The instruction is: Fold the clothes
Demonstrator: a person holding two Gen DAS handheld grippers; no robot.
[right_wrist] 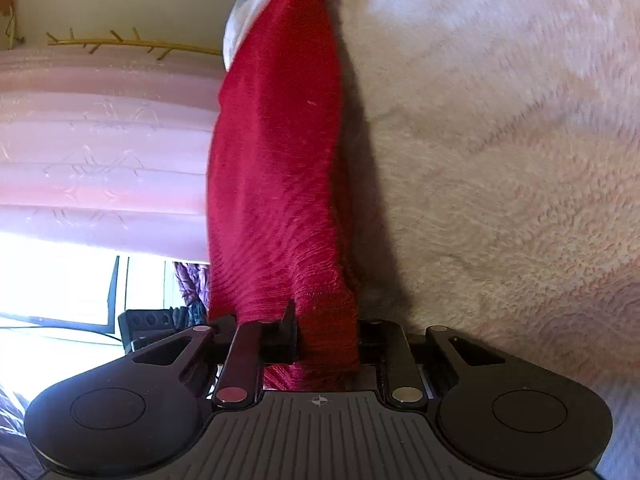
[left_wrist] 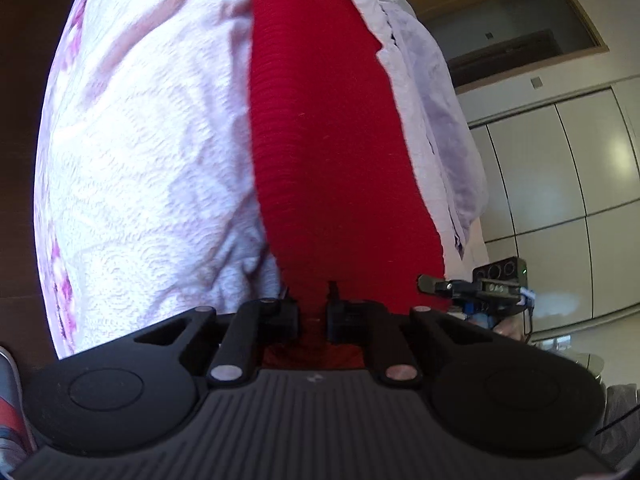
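Pale bedspread (left_wrist: pixel 152 184) beneath | red knit garment (left_wrist: pixel 328 140) pinched by left hand-held gripper (left_wrist: pixel 313 312) and right hand-held gripper (right_wrist: pixel 326 336), both closed | stretched taut for folding

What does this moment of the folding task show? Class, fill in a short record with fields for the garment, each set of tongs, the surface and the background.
garment: red knit garment, stretched lengthwise away from both cameras
left tongs: shut on one end of the garment
right tongs: shut on the garment
surface: pale textured bedspread with purple flowers beneath the garment
background, left view: white cabinet doors
background, right view: pink curtain and bright window
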